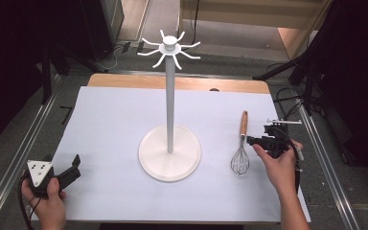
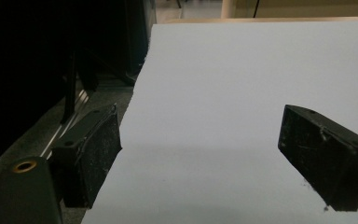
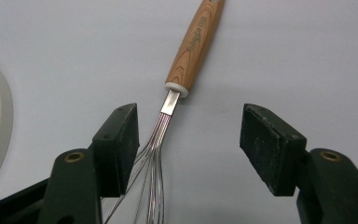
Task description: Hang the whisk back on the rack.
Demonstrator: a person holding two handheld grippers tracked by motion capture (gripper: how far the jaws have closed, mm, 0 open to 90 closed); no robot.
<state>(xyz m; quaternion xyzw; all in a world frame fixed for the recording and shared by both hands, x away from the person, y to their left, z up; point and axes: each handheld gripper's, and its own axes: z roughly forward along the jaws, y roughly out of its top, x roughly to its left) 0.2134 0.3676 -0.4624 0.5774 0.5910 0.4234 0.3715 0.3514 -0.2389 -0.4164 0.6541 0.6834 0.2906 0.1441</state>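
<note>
Wood-handled whisk (image 1: 241, 146) lying flat on the white sheet (image 1: 110, 120) of the bench, right of the white hook stand (image 1: 170, 96), handle pointing away from the person and wire bulb toward them. The right gripper (image 1: 252, 140) hovers just beside the whisk where wires meet handle.

Likely step: closing on the whisk to lift it, presumably toward a hook (image 1: 146, 53) at the top of the stand.

Risks, as judged from this pose. In the right gripper view the whisk (image 3: 177, 88) lies off-centre, its wires close to the left finger (image 3: 119, 147) and well apart from the right one; closing thus may push the whisk sideways or pinch springy wires instead of the ferrule, so that it slips or swings. A grip near the bulb also leaves the long handle as a lever, tilting on lift.

Fingers. Right gripper (image 3: 186, 149): wide open, holding nothing; whether the left finger touches the wires cannot be told. Left gripper (image 1: 72, 167), at the near left corner of the sheet: fingers (image 2: 98, 154) wide apart, empty, over bare sheet.
</note>
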